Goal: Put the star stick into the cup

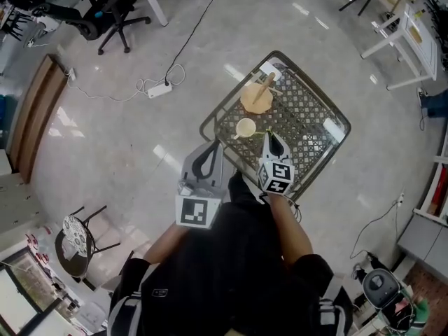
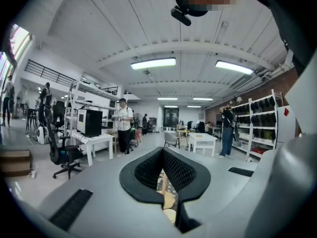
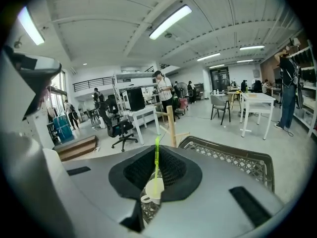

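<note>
Right by the cup [image 3: 150, 195], my right hand-held gripper [image 3: 158, 150] is pinched on the star stick [image 3: 156, 167], and the left one [image 2: 162, 151] is closed and empty. I reckon the thin stick could swivel and miss the rim.

No text, label or number is legible.

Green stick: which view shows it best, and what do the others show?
The right gripper view: the green stick stands in the right gripper, jaws shut on it, lower end at the cup. The head view shows a faint sliver at most; the left gripper view shows none of it.
</note>
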Available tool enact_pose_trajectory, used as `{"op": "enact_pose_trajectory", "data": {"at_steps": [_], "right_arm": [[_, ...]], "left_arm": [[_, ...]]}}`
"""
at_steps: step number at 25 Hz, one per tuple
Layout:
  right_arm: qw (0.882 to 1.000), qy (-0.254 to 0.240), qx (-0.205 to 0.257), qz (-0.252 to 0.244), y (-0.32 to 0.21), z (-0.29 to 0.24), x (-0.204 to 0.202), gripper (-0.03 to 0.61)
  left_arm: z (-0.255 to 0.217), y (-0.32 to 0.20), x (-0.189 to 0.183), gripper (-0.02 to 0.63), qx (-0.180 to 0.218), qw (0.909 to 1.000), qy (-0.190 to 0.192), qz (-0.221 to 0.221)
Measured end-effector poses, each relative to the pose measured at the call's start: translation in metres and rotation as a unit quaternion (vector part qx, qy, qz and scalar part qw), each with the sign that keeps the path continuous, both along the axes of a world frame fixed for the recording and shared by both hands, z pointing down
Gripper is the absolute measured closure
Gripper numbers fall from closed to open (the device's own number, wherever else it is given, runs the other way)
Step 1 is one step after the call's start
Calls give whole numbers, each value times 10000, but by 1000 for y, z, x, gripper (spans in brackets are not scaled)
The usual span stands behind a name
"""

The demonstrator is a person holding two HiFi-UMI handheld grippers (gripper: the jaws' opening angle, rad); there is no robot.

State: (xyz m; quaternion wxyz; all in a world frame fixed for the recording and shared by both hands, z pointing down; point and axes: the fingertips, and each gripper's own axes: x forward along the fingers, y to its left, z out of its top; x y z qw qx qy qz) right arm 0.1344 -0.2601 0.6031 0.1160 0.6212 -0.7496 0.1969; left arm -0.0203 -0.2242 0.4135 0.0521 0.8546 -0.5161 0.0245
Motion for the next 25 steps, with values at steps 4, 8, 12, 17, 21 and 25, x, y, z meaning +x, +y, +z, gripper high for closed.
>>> {"op": "enact_pose_trajectory", "data": {"at_steps": [4,8,12,17,21,25], "right_arm": [[9996,-62,-255,-85,-19,32,-1,557],[9988,-173,-416,-165,-32,53,-4,557],[9975,-319,-610,-183,-41,71,-3,557],[9953,-450,-835,-174,-47,91,-3,557],[9929,-614,-1005,-160,-53,103,-2,557],[9904,-770,-1143,-114,-59,108,-1,557]], "left_arm": [[7,-14,5,598,-85,9999,-25,-70],[12,-27,10,598,-140,9998,-59,-88],[14,-38,19,598,-161,9998,-89,-70],[21,-48,21,598,-266,9995,-118,-91],[24,-56,21,598,-314,9993,-127,-124],[22,-64,20,598,-343,9992,-113,-151]]}}
